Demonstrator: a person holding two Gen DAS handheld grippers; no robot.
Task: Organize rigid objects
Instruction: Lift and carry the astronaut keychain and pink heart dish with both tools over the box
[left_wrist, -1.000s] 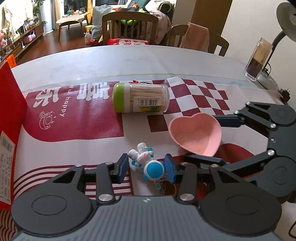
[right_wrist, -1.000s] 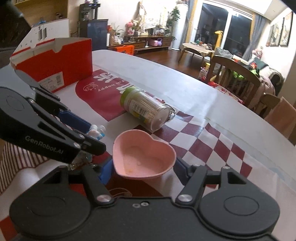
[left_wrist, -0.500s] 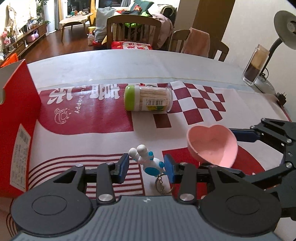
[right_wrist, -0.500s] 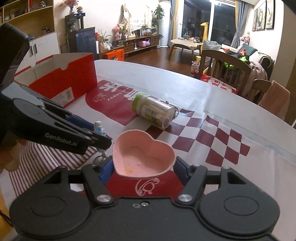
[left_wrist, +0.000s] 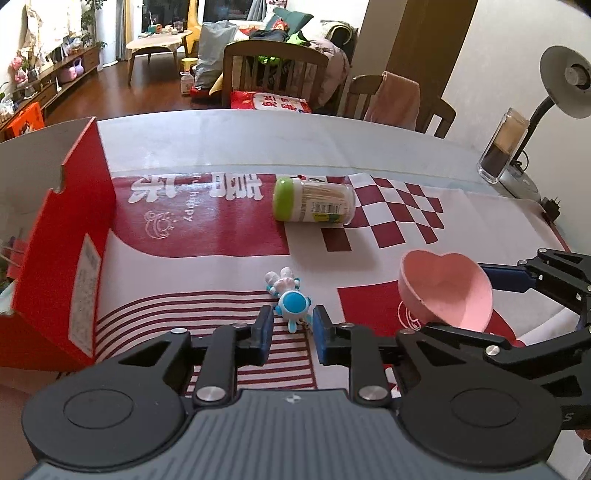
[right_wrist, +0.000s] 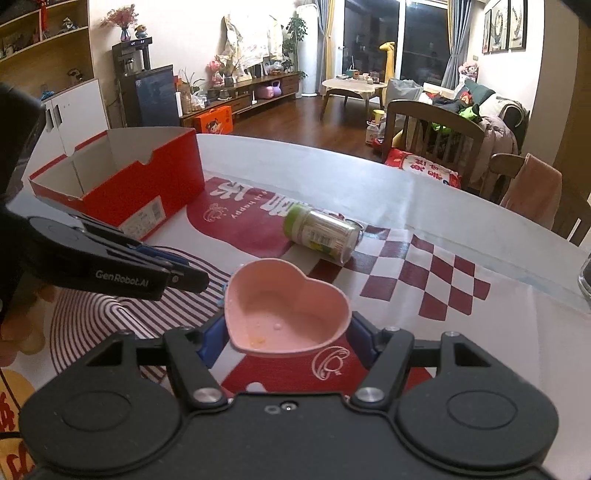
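My left gripper (left_wrist: 293, 326) is shut on a small blue-and-white astronaut keychain figure (left_wrist: 289, 297) and holds it above the table. My right gripper (right_wrist: 287, 330) is shut on a pink heart-shaped bowl (right_wrist: 286, 315) and holds it lifted; the bowl also shows at the right of the left wrist view (left_wrist: 445, 290). A toothpick jar (left_wrist: 314, 205) with a green lid lies on its side on the red-and-white mat; it also shows in the right wrist view (right_wrist: 321, 232). An open red shoebox (right_wrist: 122, 181) stands at the left; it also shows in the left wrist view (left_wrist: 55, 236).
A desk lamp (left_wrist: 565, 81) and a glass (left_wrist: 500, 147) stand at the table's far right edge. Wooden chairs (left_wrist: 275, 75) stand behind the table. The left gripper body (right_wrist: 107, 264) reaches across the left of the right wrist view.
Both grippers have risen and pulled back from the mat, each carrying its object. The shoebox has come further into view on the left.
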